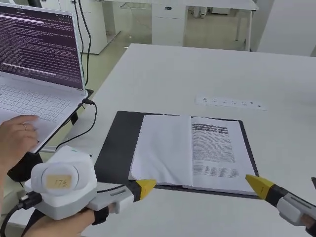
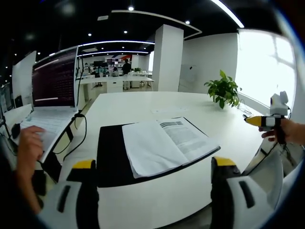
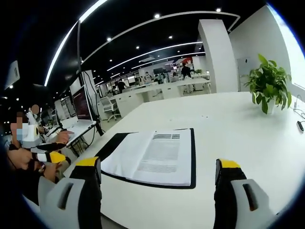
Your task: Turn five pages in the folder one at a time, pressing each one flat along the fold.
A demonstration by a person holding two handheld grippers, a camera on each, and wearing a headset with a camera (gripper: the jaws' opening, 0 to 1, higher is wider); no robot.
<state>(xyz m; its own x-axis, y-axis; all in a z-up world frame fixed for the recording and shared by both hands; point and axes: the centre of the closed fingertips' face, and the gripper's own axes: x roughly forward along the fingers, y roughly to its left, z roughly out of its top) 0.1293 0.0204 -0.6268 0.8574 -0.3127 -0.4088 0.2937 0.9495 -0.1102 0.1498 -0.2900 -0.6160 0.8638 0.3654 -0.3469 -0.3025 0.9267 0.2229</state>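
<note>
The black folder [image 1: 116, 148] lies open on the white table, with a blank white page [image 1: 163, 148] on the left and a printed page [image 1: 215, 150] on the right. My left gripper [image 1: 145, 187] hovers just off the folder's near left corner, open and holding nothing. My right gripper [image 1: 260, 185] hangs off the near right corner, also open and holding nothing. In the left gripper view the folder [image 2: 114, 157] lies ahead between my wide-apart jaws [image 2: 152, 164]. The right gripper view has the folder [image 3: 157, 152] ahead of its spread jaws [image 3: 158, 162].
An open laptop [image 1: 34, 64] stands at the left with a person's hand [image 1: 15, 140] on its keyboard and a cable [image 1: 91, 123] trailing toward the folder. A white power strip [image 1: 229, 102] lies beyond the folder. A potted plant [image 3: 269, 86] stands far right.
</note>
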